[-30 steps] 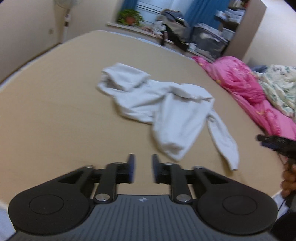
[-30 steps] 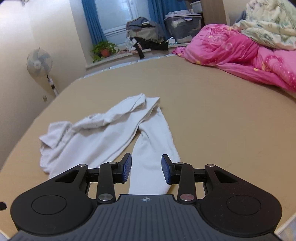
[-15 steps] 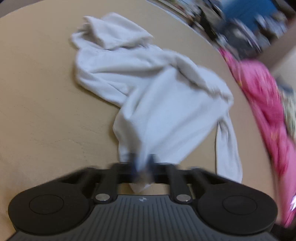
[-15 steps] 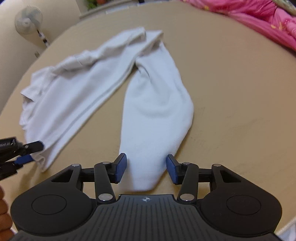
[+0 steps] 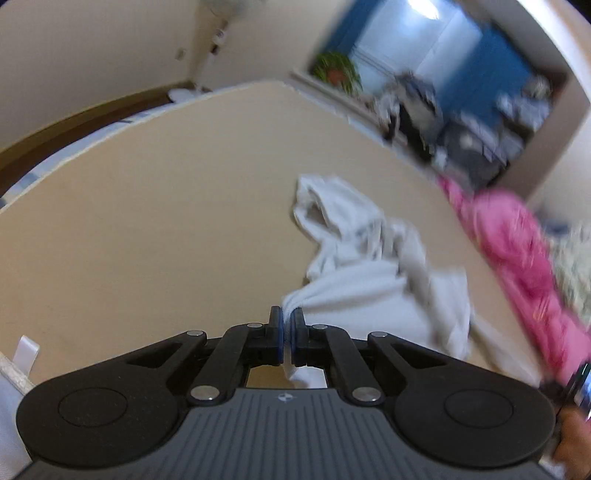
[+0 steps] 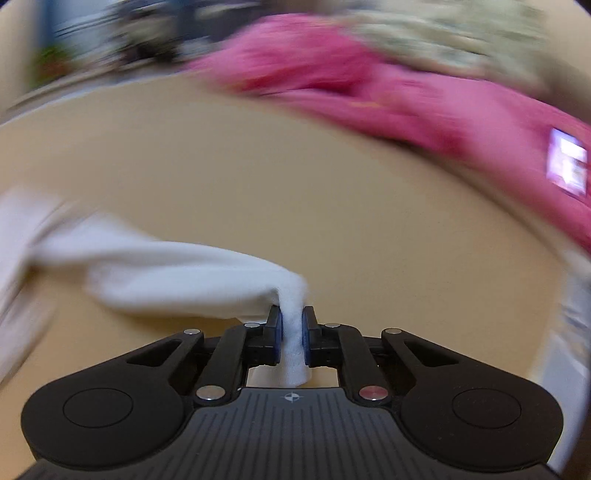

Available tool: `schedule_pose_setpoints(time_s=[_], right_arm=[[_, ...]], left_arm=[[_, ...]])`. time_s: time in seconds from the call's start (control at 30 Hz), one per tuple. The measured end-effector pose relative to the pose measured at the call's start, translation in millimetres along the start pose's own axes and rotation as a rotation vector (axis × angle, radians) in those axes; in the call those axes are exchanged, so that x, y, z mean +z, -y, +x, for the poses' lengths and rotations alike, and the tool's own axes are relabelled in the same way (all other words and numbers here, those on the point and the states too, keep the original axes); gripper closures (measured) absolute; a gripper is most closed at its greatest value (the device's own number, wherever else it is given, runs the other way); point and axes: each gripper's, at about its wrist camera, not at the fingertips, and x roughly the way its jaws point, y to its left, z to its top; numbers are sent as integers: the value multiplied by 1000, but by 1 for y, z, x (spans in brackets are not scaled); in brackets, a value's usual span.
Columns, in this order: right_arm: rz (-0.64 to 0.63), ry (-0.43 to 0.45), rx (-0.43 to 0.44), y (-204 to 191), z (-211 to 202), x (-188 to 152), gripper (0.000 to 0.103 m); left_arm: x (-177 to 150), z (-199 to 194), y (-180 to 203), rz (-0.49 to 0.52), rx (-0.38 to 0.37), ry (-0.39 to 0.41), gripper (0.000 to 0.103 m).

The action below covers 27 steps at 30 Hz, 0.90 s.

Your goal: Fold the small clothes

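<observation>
— Tan and bare, that bed surface [image 5: 155, 236] fills most of both views. Where is the garment?

— It's a white hooded top [image 5: 369, 273], rumpled, lying ahead of the left gripper [image 5: 287, 334] and to the right of its fingers. One edge of it runs straight back into the gap between them.

— So the left fingers are closed?

— Pressed nearly together, with a thin bit of white cloth caught between the blue pads. A scrap of the same cloth shows just behind the fingers, near the gripper body.

— And the right gripper [image 6: 291, 334]?

— Its jaws have just been closing, and now they pinch a thicker fold of the white cloth. That piece looks like a sleeve: from the pads it rises slightly, then stretches away to the left of the fingers, off the surface near the grip and blurred farther out. A short end hangs behind the pads.

— Anything ahead of the right fingers?

— Only tan surface directly ahead. Beyond it, and to the right, a pink quilt [image 6: 424, 96] with a pale flowered blanket [image 6: 443, 33] behind it, both smeared by blur.

— The left view's background?

— A window with blue curtains [image 5: 491, 62] and a potted plant [image 5: 336, 70] far ahead, right of the fingers. The pink quilt lies right of the garment.
</observation>
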Motion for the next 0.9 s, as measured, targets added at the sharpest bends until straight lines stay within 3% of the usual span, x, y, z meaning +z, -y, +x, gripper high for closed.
schedule_pose_setpoints(time_s=[0.07,0.13,0.17,0.23,0.33,0.4,0.47,0.6,0.73,0.9], right_arm=[[81,-50,-54,22,15,3,90],[190,-140,-3,35,23,1,86],[220,-136,8,37,19,0,83],[206,-53,40,27,-1,2,80],[120,82,191,-2,-34,2,78],[56,131,366,-21,-48,-2,77],[-31,88,574,-45,-49,-5,77],[-216,2,775,-89,-49,-23,77],[-382,20,808,-123,-54,-37,63],[-493,-7,805,-151,-30,-43,63]], left_arm=[[-5,8,9,53,20,-35,94],[-9,17,19,101,17,-61,87],[-9,21,23,112,31,-55,77],[-8,28,23,105,51,-45,75],[-6,35,19,72,71,-52,75],[-4,39,14,65,75,-66,74],[-3,43,8,49,67,-95,72],[2,56,0,7,59,-157,72],[0,62,1,8,60,-181,69],[-4,65,10,56,61,-189,69]])
